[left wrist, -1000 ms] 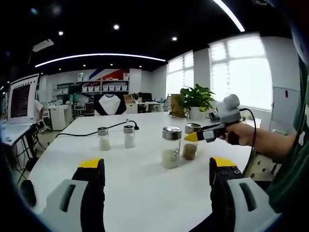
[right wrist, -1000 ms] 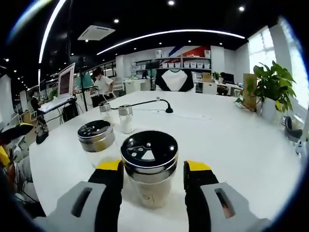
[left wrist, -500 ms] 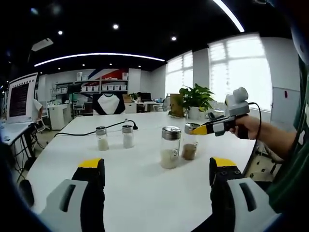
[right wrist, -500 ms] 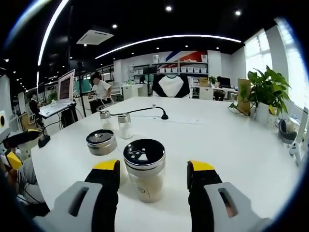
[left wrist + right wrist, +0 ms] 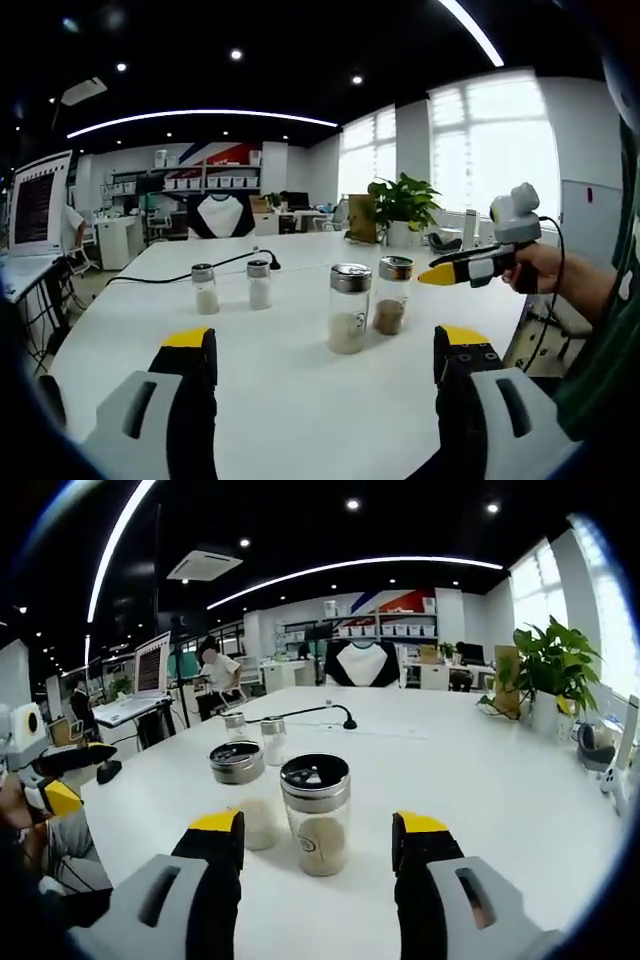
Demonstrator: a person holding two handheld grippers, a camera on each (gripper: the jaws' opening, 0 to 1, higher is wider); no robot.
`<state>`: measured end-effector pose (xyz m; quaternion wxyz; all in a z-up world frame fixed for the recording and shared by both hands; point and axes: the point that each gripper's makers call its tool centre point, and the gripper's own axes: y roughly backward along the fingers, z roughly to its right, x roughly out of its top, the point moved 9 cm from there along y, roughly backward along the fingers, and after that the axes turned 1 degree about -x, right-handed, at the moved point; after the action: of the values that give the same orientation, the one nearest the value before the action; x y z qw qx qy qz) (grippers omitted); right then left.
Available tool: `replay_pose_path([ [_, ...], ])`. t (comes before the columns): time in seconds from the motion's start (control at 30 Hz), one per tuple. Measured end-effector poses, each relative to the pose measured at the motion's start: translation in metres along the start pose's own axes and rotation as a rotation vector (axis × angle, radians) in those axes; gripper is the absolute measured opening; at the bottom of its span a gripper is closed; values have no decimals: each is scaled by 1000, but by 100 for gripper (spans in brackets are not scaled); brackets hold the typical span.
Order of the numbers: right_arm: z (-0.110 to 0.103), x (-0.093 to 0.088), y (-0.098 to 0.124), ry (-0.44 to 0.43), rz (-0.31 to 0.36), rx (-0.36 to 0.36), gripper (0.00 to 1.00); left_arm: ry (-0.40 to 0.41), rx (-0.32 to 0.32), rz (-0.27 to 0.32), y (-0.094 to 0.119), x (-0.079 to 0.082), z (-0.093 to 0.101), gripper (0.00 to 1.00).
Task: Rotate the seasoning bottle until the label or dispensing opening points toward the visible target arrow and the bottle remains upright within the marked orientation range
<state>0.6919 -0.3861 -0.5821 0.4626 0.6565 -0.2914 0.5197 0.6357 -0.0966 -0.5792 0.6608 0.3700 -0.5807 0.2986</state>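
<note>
White tabletop (image 5: 290,400): carries four glass shakers with metal caps.

Seasoning bottle (image 5: 315,815): upright, chrome perforated cap, pale grains in the lower part. In the right gripper view it stands just ahead of the jaws, centred between them but beyond their tips, untouched. In the left gripper view the same bottle (image 5: 389,295) appears to be the right-hand one of the near pair, contents looking brownish there.

Second large shaker (image 5: 238,780): upright, just beside the seasoning bottle on its left in the right gripper view, white contents; also visible in the left gripper view (image 5: 349,307).

Two small shakers (image 5: 230,287): upright, side by side, further back on the tabletop, near a black cable (image 5: 170,274).

Right claw (image 5: 318,835): jaws spread wide, yellow tips, holding nothing. From the left gripper view it (image 5: 436,276) is seen held in a hand (image 5: 540,272), in the air just right of the seasoning bottle, apart from it.

Left claw (image 5: 325,345): jaws spread wide, nothing between them, well short of the bottles.

Potted plant (image 5: 402,207): at the far edge of the tabletop, by the windows.

Laptop (image 5: 150,675): on a separate desk in the background.
</note>
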Motion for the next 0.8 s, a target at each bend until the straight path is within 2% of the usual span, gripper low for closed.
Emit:
replay_pose_path([
  [0.07,3,2,5,11,21,-47,62,4,-3,10,-1,2,1,94],
  [0.17,-2,5,15,46,48,-71,65,3,-2,13,-4,3,1,94],
  [0.33,-13,-1,26,33,64,-47,66,6,-7,20,-8,4,0,94],
  [0.5,-21,-8,31,68,57,-8,72,8,10,41,-9,7,-5,94],
  [0.6,-20,-8,34,127,35,-43,74,-5,8,37,-9,8,-5,95],
  [0.8,-20,-8,35,72,41,-48,82,13,6,29,-9,3,-2,95],
])
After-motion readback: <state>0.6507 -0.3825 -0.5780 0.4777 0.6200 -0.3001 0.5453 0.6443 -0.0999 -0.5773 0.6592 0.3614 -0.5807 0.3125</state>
